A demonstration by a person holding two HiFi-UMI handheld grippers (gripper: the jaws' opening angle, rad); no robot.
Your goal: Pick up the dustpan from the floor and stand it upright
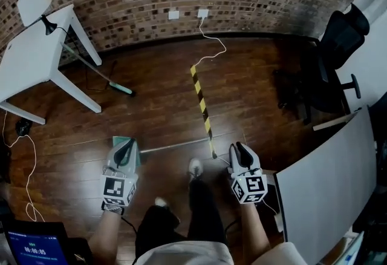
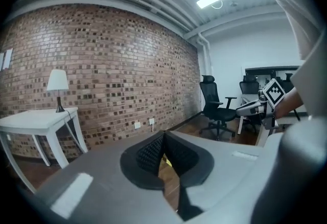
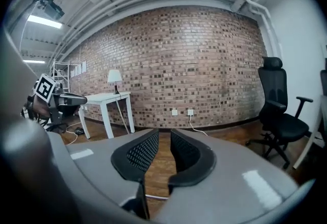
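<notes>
The dustpan lies flat on the wooden floor in the head view. Its teal pan (image 1: 117,140) shows beside my left gripper (image 1: 128,144), and its thin grey handle (image 1: 175,146) runs right towards my right gripper (image 1: 237,147). The left gripper hangs just over the pan, and in the left gripper view (image 2: 163,137) its tips meet with nothing between them. The right gripper sits near the handle's far end, and in the right gripper view (image 3: 164,138) it stands open, holding nothing. A pale thin bar low between the right jaws (image 3: 153,198) may be the handle.
A broom (image 1: 97,71) leans under the white table (image 1: 30,55) at the back left. A yellow-black strip (image 1: 202,106) runs along the floor and a white cable (image 1: 213,47) trails from the wall. An office chair (image 1: 332,58) and a white panel (image 1: 326,191) stand right. The person's shoe (image 1: 195,167) is between the grippers.
</notes>
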